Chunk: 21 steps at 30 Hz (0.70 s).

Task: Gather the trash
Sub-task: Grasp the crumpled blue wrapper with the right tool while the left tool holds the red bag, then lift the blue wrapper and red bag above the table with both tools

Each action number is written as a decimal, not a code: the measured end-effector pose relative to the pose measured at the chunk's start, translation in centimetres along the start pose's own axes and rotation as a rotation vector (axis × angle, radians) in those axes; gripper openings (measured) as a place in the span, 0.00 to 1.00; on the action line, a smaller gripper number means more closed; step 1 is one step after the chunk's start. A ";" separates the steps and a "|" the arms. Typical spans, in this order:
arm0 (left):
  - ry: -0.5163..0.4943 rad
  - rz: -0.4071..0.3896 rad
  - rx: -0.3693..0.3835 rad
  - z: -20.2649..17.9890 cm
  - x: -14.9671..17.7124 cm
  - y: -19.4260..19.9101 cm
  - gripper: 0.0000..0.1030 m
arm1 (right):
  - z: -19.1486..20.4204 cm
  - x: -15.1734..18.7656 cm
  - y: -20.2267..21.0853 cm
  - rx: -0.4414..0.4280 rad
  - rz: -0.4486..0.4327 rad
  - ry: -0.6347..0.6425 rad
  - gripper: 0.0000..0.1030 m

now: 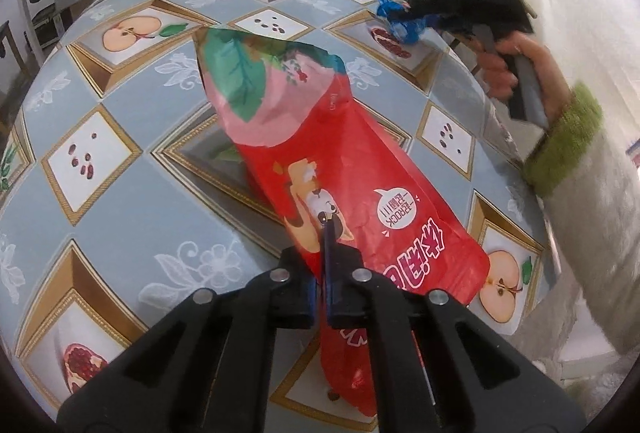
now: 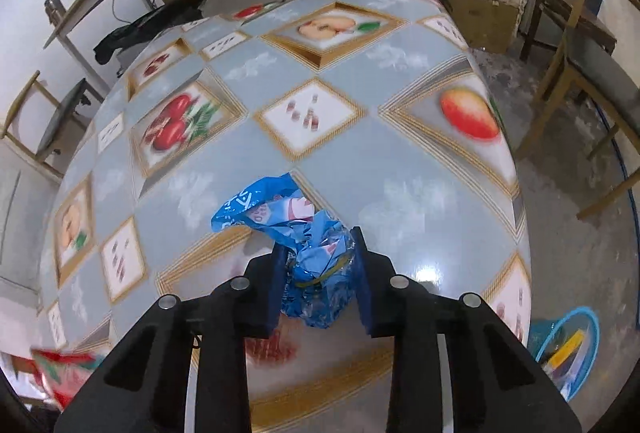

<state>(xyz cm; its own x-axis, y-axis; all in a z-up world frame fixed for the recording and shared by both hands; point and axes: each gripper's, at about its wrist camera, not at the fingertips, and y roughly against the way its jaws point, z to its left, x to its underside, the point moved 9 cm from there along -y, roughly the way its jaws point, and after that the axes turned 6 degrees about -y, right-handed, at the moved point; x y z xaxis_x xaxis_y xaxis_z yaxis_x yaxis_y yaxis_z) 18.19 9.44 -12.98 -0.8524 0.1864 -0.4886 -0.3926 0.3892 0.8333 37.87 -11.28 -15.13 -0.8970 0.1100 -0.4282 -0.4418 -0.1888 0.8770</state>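
Note:
My left gripper (image 1: 324,275) is shut on a red snack bag (image 1: 320,153) with a cartoon print and holds it above the table (image 1: 120,193). The bag's end also shows in the right wrist view (image 2: 60,369) at the lower left. My right gripper (image 2: 320,257) is shut on a crumpled blue wrapper (image 2: 316,253) and holds it over the table (image 2: 420,193). In the left wrist view the right gripper (image 1: 404,21) is at the table's far right with the blue wrapper (image 1: 400,23) in its jaws.
A blue basket (image 2: 572,349) with some trash sits on the floor at the table's right. A cardboard box (image 2: 484,17) with bags and wooden chairs (image 2: 576,73) stand beyond the table. A fruit-print cloth covers the table.

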 end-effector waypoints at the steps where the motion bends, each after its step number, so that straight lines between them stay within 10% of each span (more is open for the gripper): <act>1: 0.002 0.001 0.010 -0.1 0.1 0.0 0.01 | 0.0 1.1 0.6 -0.016 0.009 -0.005 0.28; 15: -0.036 0.023 0.029 -2.2 0.5 -0.7 0.00 | 1.0 17.2 7.6 -0.107 0.063 -0.075 0.30; 21: -0.049 0.025 0.017 -2.5 0.4 -0.9 0.00 | 2.1 20.2 8.9 -0.051 0.057 0.000 0.50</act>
<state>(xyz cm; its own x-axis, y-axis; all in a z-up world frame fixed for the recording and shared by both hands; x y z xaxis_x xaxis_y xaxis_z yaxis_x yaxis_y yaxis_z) 17.39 6.88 -13.29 -0.8437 0.2398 -0.4803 -0.3654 0.3988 0.8411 15.87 -8.72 -15.54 -0.9206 0.0977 -0.3781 -0.3904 -0.2441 0.8877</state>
